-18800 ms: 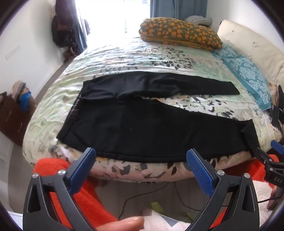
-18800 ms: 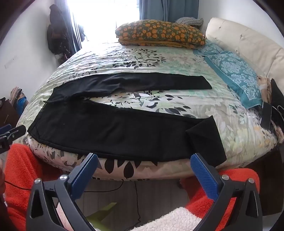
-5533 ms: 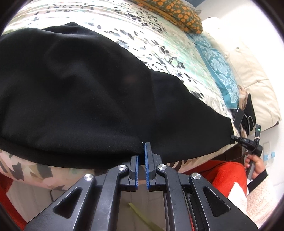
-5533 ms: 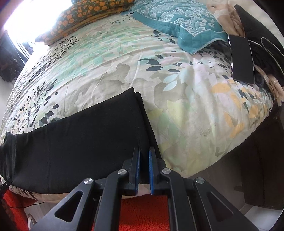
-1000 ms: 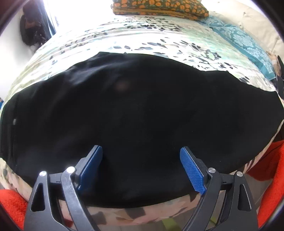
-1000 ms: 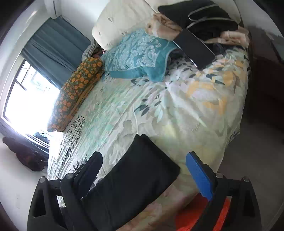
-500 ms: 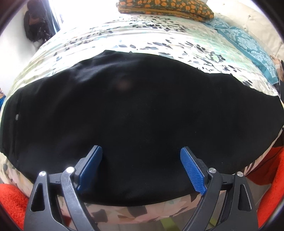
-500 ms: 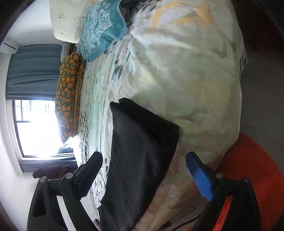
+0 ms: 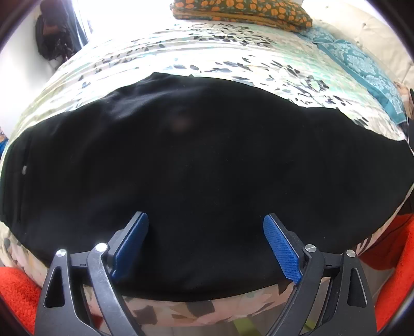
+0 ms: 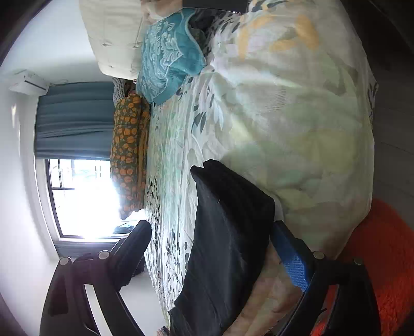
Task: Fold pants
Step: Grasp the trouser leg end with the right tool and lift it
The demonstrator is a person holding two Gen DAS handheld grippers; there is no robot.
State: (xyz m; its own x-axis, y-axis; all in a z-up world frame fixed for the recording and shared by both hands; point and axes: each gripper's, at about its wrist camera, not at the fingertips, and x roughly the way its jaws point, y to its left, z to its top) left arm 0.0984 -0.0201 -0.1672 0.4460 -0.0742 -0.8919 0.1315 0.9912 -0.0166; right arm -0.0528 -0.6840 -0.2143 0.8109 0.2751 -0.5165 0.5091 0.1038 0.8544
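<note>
The black fabric pants lie flat along the near edge of the bed, on a leaf-patterned pale green bedspread, both legs stacked into one long dark band. In the right wrist view, rolled sideways, the hem end of the pants shows two layers lying one on the other. The left gripper hangs just above the pants' near edge with its blue-padded jaws spread wide, holding nothing. The right gripper is also wide open and empty, its fingers to either side of the hem end. At the far side of the bed rest an orange-and-green patterned pillow and a teal patterned cushion. Orange fleece fabric shows beside the bed.
</note>
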